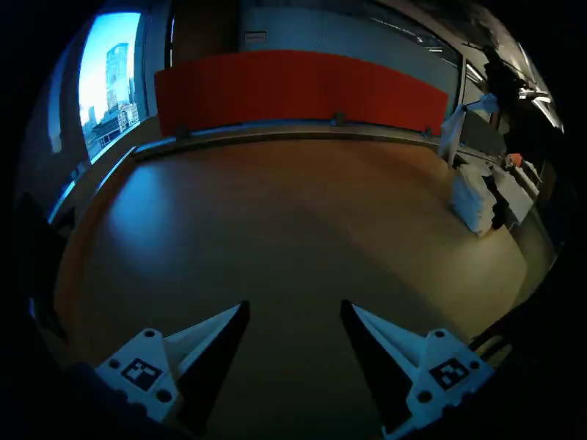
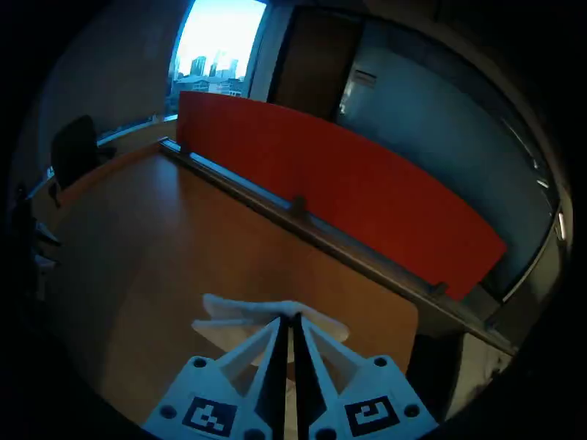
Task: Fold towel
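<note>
We see the white towel (image 2: 236, 314) bunched just above the wooden table (image 2: 147, 242), pinched between the nearly closed fingers of our right tool (image 2: 290, 321). Our left tool (image 1: 294, 303) hangs wide open over the table, facing a red divider (image 1: 293, 88).

Ahead of the left tongs (image 1: 295, 312), whose jaws stand wide apart, the wooden tabletop (image 1: 293, 220) lies bare and broad, leaving open passage forward and to either side. Its far edge is closed off by an upright red partition (image 1: 293, 88) with a rail (image 1: 293, 132) along its foot. At the right side a heap of white things (image 1: 473, 202) crowds that corner. In the right gripper view the right tongs (image 2: 291, 323) are pinched together on the white towel (image 2: 242, 312), bunched just ahead of them. Beyond it bare wood runs to the partition. A dark chair (image 2: 73, 150) stands past the tabletop's far left end.
</note>
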`<state>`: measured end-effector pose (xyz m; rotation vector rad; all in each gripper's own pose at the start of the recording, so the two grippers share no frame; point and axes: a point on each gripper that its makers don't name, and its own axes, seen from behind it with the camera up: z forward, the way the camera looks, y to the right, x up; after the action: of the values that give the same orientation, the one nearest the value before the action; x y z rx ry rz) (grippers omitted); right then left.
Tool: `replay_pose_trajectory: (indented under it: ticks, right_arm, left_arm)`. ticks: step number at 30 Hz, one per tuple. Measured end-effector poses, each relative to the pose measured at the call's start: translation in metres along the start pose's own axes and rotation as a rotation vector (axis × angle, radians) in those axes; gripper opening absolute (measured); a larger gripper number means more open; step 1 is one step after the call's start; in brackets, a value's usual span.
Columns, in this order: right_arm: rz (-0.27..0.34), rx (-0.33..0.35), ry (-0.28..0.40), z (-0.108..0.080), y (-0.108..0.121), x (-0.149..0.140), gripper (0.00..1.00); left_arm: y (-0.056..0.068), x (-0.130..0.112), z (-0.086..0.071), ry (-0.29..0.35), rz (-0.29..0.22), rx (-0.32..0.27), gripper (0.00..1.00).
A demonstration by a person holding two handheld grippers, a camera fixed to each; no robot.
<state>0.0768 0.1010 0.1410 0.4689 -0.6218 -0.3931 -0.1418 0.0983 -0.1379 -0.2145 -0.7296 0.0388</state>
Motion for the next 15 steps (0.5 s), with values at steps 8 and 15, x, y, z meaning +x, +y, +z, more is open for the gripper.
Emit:
replay_pose_trajectory:
  ticks: [8, 15]
  right_arm:
    - [0.016, -0.020, -0.018, -0.002, 0.020, -0.013, 0.04]
    - [0.037, -0.029, -0.022, -0.009, 0.028, -0.024, 0.04]
  left_arm:
    - [0.005, 0.004, 0.002, -0.005, 0.013, 0.001, 0.92]
    - [0.009, 0.005, 0.002, -0.006, 0.018, -0.001, 0.92]
